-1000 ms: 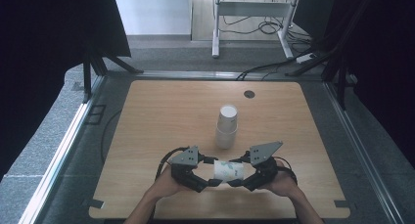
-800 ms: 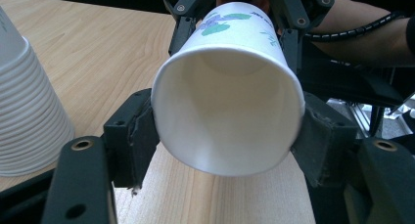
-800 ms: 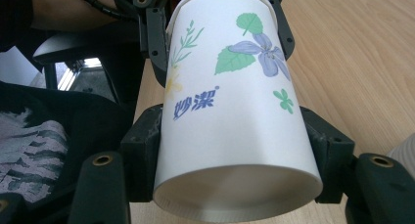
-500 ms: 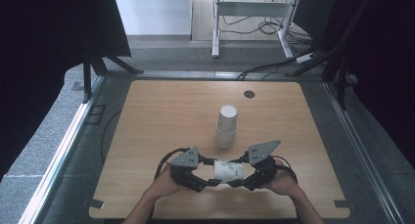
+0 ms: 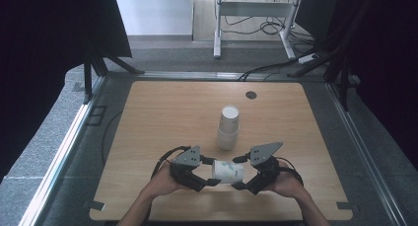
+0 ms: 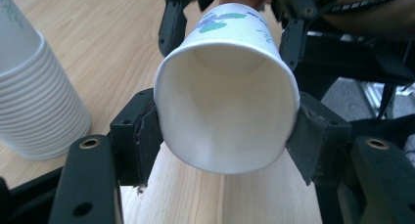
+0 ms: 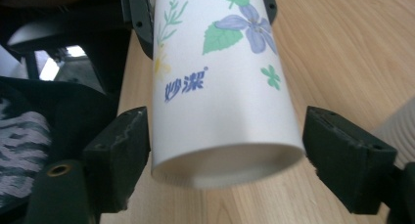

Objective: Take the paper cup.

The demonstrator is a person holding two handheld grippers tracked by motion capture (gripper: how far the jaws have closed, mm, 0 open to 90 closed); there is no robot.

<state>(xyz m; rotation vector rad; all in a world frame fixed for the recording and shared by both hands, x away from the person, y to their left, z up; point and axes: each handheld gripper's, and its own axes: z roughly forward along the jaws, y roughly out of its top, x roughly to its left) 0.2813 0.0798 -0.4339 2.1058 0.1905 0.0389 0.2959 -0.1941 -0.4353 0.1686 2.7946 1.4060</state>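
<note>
A white paper cup (image 5: 227,170) with a flower print lies level above the table's near edge, between both grippers. My left gripper (image 5: 211,171) is shut on its mouth end: in the left gripper view the pads (image 6: 147,136) squeeze the rim of the cup (image 6: 225,111) into an oval. My right gripper (image 5: 240,172) stands around the base end. Its jaws have just been opening. In the right gripper view the cup (image 7: 220,101) sits between the jaws of the right gripper (image 7: 227,155), with a gap at the right pad (image 7: 337,150).
A tall stack of upside-down paper cups (image 5: 228,127) stands mid-table just beyond the grippers, also the stack (image 6: 34,97) at left in the left gripper view. The wooden table (image 5: 162,117) has a small dark grommet (image 5: 251,94) at its far side.
The right gripper's jaws stand slightly wider around the cup's base. Both hands and the cup stay in the same place.
</note>
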